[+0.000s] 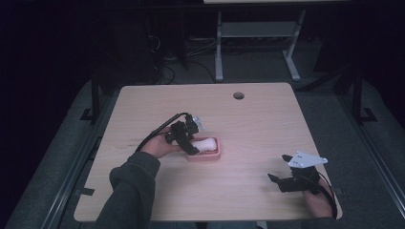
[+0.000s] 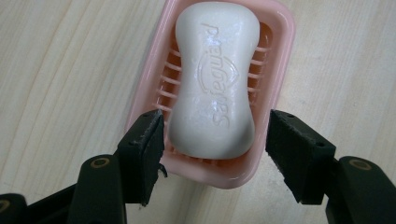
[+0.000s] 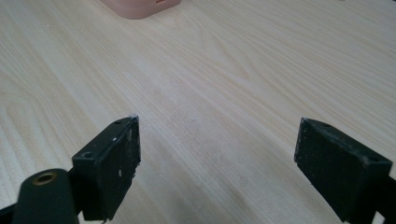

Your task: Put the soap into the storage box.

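A white bar of soap (image 2: 215, 79) lies in a pink ribbed soap dish (image 2: 280, 60) near the middle of the wooden table (image 1: 248, 119). My left gripper (image 2: 215, 140) hangs just above the dish's near end, open, one jaw on each side of the soap and neither touching it. From above, the soap (image 1: 206, 142) and dish (image 1: 208, 156) sit right of the left gripper (image 1: 189, 143). My right gripper (image 1: 281, 168) rests low at the table's right front, open and empty. The right gripper (image 3: 217, 149) looks across bare wood to the dish's corner (image 3: 140, 7).
A round cable hole (image 1: 238, 95) sits near the table's far edge. Beyond the table stand a desk frame's white legs (image 1: 218, 47) and loose cables (image 1: 167, 67) on the dark floor. Bare wood lies between the two grippers.
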`<state>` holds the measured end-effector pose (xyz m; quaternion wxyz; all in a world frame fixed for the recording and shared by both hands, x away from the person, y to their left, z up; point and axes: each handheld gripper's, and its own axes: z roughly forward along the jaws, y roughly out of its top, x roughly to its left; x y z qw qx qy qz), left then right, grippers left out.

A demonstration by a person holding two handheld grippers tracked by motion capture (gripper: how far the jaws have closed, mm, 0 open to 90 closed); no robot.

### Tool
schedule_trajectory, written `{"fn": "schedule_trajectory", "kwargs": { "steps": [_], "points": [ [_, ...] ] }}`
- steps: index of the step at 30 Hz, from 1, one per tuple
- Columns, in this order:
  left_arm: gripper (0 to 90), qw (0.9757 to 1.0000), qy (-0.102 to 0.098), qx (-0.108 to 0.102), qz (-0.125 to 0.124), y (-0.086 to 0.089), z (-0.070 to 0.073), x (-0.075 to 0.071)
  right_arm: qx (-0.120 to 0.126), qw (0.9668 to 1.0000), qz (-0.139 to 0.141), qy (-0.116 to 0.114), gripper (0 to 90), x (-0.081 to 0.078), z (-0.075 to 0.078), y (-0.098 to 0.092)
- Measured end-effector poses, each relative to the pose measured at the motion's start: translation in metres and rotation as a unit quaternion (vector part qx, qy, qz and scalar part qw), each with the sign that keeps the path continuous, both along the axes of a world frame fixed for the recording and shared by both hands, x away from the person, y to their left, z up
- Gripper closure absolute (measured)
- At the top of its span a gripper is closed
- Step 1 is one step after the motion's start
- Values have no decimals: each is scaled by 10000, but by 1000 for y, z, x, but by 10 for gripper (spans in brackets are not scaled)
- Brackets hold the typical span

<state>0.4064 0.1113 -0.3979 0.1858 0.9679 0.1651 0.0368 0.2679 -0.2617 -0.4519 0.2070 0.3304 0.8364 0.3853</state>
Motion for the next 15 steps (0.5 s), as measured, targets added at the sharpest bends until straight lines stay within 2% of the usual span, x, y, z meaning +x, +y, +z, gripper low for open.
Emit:
{"fn": "schedule_trajectory", "kwargs": {
  "steps": [10, 13, 15],
  "points": [
    [351, 9999, -35, -70, 62, 9, 0, -8, -18, 10000, -16, -21, 138, 0, 0, 1],
    [351, 9997, -46, -197, 102, 12, 2, -11, -30, 10000, -26, -21, 137, -1, 0, 2],
    [351, 9997, -44, -197, 108, 14, 2, -12, -29, 10000, -35, -5, 137, -1, 0, 2]
  ]
}}
